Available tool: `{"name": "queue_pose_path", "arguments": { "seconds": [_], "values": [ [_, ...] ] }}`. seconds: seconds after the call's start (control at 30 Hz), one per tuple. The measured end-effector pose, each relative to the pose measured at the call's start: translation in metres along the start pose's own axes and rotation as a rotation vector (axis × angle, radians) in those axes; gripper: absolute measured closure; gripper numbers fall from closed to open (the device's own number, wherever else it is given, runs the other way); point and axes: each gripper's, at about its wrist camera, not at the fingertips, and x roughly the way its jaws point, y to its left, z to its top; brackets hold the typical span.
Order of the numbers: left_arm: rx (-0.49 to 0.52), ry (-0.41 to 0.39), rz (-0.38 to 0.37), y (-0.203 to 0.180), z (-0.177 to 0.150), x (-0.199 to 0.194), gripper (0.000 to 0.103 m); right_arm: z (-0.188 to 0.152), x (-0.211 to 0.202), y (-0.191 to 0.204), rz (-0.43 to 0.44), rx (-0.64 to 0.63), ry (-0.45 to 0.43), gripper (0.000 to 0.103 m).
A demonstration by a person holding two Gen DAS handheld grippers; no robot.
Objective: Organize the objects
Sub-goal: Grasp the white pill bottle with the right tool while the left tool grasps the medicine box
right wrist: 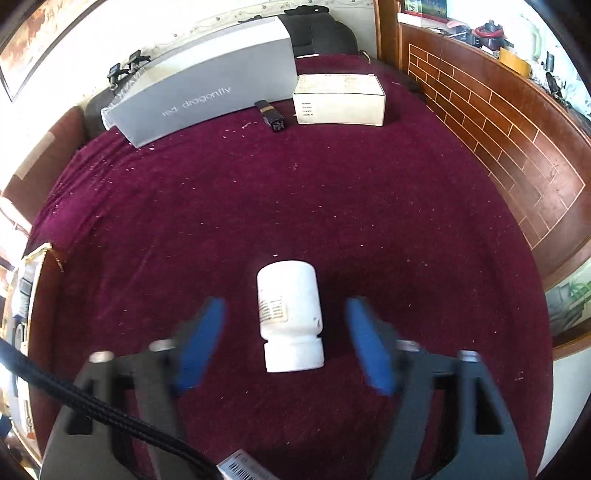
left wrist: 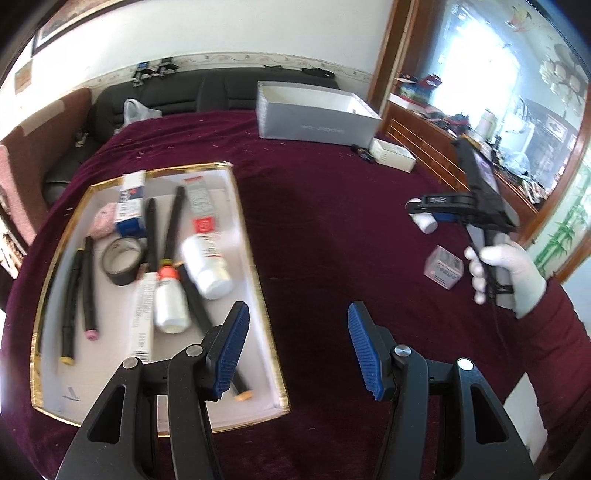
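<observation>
Right tool spread wide around a white bottle lying on the maroon desk, left tool apart, empty, beside the gold-rimmed tray

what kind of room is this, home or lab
Most likely a home living room. A dark sofa runs along the wall behind a table under a maroon cloth, a framed picture hangs above, and a wood-framed cabinet is cluttered with household items.
</observation>
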Motion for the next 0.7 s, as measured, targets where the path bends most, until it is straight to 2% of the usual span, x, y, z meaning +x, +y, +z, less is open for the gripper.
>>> {"name": "queue_pose_path", "arguments": {
  "seconds": [0.07, 0.17, 0.37, 0.5, 0.57, 0.7],
  "values": [
    [0.014, 0.016, -0.031, -0.012, 0.001, 0.006, 0.052, -0.001, 0.006, -0.005, 0.008, 0.014, 0.030, 0.072],
    [0.054, 0.029, -0.063, -0.035, 0.005, 0.017, 0.045, -0.008, -0.002, -0.011, -0.003, 0.014, 0.026, 0.072],
    [0.184, 0.054, -0.147, -0.096, 0.021, 0.055, 0.045, -0.035, -0.022, -0.044, 0.008, 0.047, 0.042, 0.072],
    [0.281, 0.042, -0.178, -0.134, 0.032, 0.083, 0.045, -0.047, -0.027, -0.067, 0.064, 0.102, 0.055, 0.072],
    [0.301, 0.040, -0.191, -0.146, 0.038, 0.095, 0.045, -0.052, -0.031, -0.076, 0.105, 0.123, 0.052, 0.072],
    [0.332, 0.044, -0.221, -0.162, 0.044, 0.114, 0.045, -0.057, -0.034, -0.082, 0.132, 0.134, 0.042, 0.072]
  ]
}}
